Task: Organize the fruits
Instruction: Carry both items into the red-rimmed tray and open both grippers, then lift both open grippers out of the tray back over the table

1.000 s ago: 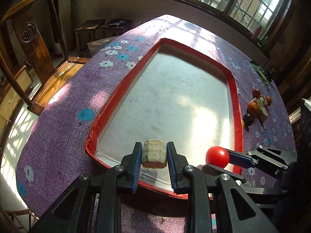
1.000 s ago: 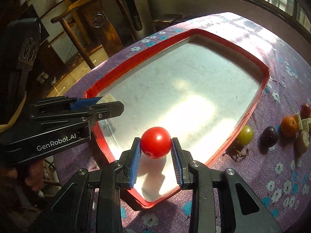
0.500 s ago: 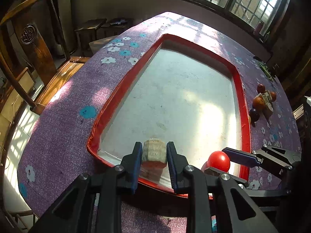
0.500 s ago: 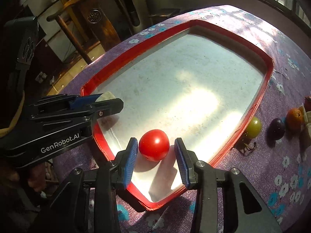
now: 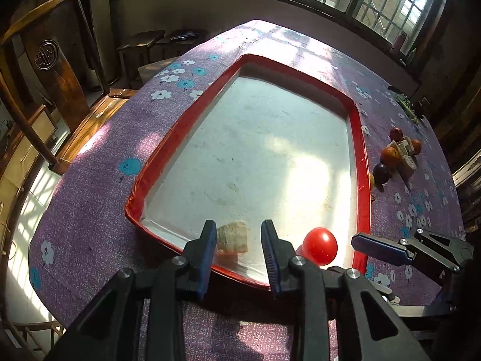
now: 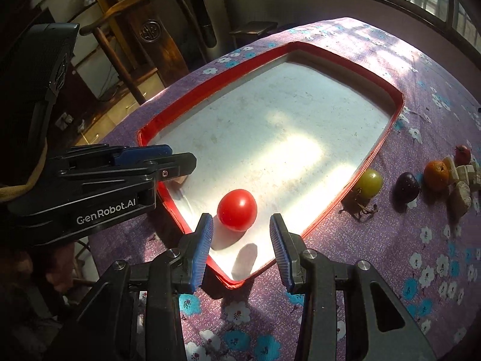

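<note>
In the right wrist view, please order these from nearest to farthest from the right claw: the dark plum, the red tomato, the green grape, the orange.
1. Red tomato: in the red-rimmed tray, just ahead of the open right claw.
2. Green grape: on the cloth, against the tray's right rim.
3. Dark plum: further right on the cloth.
4. Orange: beyond the plum, beside the pale chunks.

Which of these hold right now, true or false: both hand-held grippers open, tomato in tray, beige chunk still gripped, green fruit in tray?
1. Both the left hand-held gripper and the right hand-held gripper are open. True.
2. The red tomato rests inside the red-rimmed tray. True.
3. The beige chunk is clamped in the left one. False: the jaws stand apart from it and it sits on the tray floor.
4. The green fruit lies in the tray. False: it sits on the tablecloth just outside the rim.
</note>
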The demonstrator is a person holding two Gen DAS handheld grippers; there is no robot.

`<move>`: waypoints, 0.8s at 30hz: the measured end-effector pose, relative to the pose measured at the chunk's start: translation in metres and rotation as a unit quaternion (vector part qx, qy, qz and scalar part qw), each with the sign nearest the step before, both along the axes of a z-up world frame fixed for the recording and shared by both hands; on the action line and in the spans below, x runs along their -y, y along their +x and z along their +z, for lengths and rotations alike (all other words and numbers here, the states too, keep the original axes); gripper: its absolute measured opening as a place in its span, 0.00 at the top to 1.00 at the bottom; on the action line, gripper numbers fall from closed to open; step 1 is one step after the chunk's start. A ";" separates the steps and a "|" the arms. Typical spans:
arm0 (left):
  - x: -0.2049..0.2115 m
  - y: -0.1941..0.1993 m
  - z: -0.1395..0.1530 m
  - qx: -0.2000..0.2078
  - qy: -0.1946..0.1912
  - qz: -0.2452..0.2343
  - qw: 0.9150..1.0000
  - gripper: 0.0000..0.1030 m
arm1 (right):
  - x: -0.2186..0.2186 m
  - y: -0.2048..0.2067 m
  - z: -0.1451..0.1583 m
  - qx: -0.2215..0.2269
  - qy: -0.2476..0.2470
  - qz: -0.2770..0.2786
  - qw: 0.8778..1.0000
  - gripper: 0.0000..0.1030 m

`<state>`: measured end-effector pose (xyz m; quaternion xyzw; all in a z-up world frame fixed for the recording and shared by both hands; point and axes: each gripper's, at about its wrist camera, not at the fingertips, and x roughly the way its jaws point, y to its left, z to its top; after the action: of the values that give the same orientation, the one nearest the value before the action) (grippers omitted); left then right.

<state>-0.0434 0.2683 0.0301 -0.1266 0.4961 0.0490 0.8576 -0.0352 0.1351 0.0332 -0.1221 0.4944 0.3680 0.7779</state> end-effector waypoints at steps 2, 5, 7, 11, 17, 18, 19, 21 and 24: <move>0.005 0.000 0.002 0.001 0.001 -0.001 1.000 0.68 | 0.006 -0.003 0.004 0.008 0.002 0.000 1.000 0.63; 0.016 0.000 0.005 0.003 0.004 -0.008 1.000 0.68 | 0.017 -0.007 0.009 0.014 0.006 -0.005 1.000 0.63; 0.025 0.000 0.008 0.005 0.006 -0.013 1.000 0.68 | 0.027 -0.010 0.011 0.016 0.008 -0.008 1.000 0.63; 0.044 0.003 0.014 0.008 0.005 -0.026 1.000 0.68 | 0.048 -0.008 0.012 0.013 0.011 -0.025 1.000 0.63; 0.085 0.009 0.019 0.009 0.005 -0.061 0.998 0.68 | 0.087 -0.003 0.009 0.007 0.016 -0.063 0.998 0.63; 0.093 0.011 0.019 0.009 0.005 -0.068 0.998 0.68 | 0.096 -0.001 0.008 0.006 0.017 -0.071 0.997 0.63; 0.101 0.012 0.019 0.007 0.005 -0.074 0.997 0.68 | 0.104 0.002 0.008 0.004 0.018 -0.080 0.997 0.63; 0.115 0.015 0.019 0.005 0.002 -0.088 0.996 0.68 | 0.122 0.008 0.005 -0.003 0.021 -0.100 0.995 0.63; 0.132 0.018 0.017 0.000 0.004 -0.105 0.994 0.66 | 0.149 0.018 0.001 -0.009 0.023 -0.131 0.991 0.63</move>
<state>-0.0256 0.1360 0.0471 -0.0703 0.5061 -0.0389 0.8587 -0.0169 -0.0138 0.0337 -0.0345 0.5045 0.2752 0.8176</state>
